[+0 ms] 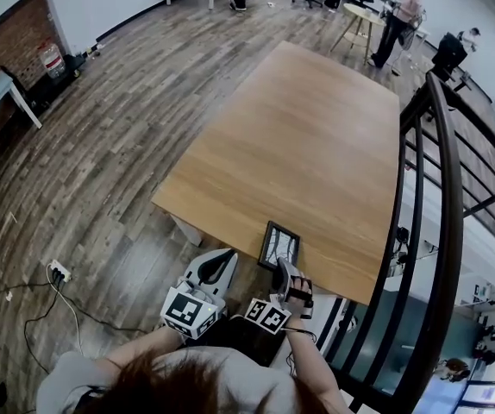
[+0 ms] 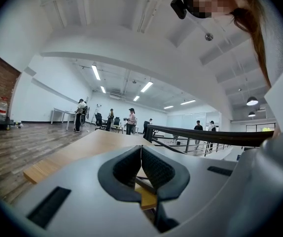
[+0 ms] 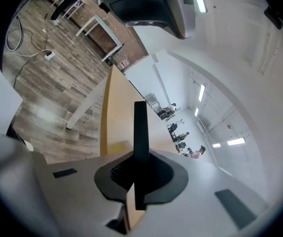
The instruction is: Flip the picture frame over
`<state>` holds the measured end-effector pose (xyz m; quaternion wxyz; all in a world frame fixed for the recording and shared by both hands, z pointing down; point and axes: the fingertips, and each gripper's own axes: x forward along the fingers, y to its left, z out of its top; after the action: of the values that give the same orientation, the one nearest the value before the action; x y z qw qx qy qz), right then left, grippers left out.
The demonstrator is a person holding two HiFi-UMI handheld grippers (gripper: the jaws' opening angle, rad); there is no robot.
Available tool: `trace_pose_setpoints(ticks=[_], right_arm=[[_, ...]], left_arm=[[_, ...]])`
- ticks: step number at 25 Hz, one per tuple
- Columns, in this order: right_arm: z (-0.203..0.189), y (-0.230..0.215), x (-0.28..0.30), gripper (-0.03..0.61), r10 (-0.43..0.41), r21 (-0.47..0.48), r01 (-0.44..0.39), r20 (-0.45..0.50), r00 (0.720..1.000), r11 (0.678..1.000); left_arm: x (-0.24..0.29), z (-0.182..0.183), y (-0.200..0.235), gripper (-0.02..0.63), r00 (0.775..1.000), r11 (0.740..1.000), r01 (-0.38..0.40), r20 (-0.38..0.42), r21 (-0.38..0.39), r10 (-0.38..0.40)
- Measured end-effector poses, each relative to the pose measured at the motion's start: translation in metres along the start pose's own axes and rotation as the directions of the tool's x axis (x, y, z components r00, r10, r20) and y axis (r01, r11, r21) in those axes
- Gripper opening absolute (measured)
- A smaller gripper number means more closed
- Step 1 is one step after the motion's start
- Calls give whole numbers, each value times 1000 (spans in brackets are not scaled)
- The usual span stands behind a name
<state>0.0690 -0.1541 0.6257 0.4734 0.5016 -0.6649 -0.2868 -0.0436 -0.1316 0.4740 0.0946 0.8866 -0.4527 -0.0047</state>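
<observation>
A small black picture frame [image 1: 278, 245] with a glossy face hangs tilted over the near edge of the wooden table [image 1: 316, 136]. My right gripper [image 1: 282, 268] is shut on its near edge. In the right gripper view the frame [image 3: 140, 127] shows edge-on as a thin black bar, and the pads of the right gripper [image 3: 136, 174] press on both its sides. My left gripper [image 1: 223, 261] is beside it to the left, just off the table's edge. The left gripper's [image 2: 141, 154] jaws meet with nothing between them.
A dark metal railing [image 1: 429, 231] runs along the table's right side, with a drop to a lower floor beyond it. A power strip [image 1: 58, 272] and cables lie on the wood floor at the left. People [image 1: 400, 15] stand far off at the back.
</observation>
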Motion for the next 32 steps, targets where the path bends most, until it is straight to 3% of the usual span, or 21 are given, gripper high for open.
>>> trace_pose_setpoints(ticks=[7, 12, 15, 17, 18, 19, 20, 23, 25, 27, 29, 32], right_arm=[[-4, -10, -1, 35, -30, 48, 29, 4, 1000, 998], [0, -34, 0, 32, -63, 209, 61, -2, 998, 976], [-1, -54, 1, 33, -81, 386, 83, -21, 996, 919], [-4, -66, 0, 32, -85, 541, 92, -37, 996, 836], [-6, -72, -1, 32, -91, 628, 96, -40, 995, 772], [-10, -77, -3, 32, -100, 722, 101, -44, 994, 685], [-16, -81, -5, 32, -110, 814, 107, -53, 993, 571], [-36, -90, -18, 33, -154, 977, 125, -99, 983, 172], [-44, -92, -26, 32, -177, 992, 119, -125, 976, -39], [-51, -92, -32, 32, -190, 972, 93, -135, 972, -216], [-60, -91, -37, 32, -201, 927, 66, -150, 968, -370], [-77, -88, -47, 32, -217, 842, 50, -195, 956, -538]], left_arm=[[7, -2, -8, 8, 1000, 1000, 21, -2, 1, -21], [8, 0, -5, 8, 1000, 1000, 20, 1, 3, -20], [11, 1, -6, 8, 1000, 1000, 30, 2, 4, -30], [14, 2, -9, 8, 999, 999, 41, 1, 5, -41], [14, 2, -10, 8, 999, 999, 46, 0, 6, -46], [15, 2, -11, 8, 999, 999, 52, -1, 7, -52], [16, 1, -13, 8, 998, 998, 58, -3, 8, -58], [18, 0, -18, 8, 997, 997, 81, -12, 9, -81], [19, -1, -21, 8, 995, 995, 98, -20, 11, -98], [21, -3, -24, 8, 993, 994, 112, -30, 14, -111], [23, -6, -27, 8, 991, 992, 125, -42, 22, -124], [26, -8, -32, 8, 987, 988, 149, -60, 36, -146]])
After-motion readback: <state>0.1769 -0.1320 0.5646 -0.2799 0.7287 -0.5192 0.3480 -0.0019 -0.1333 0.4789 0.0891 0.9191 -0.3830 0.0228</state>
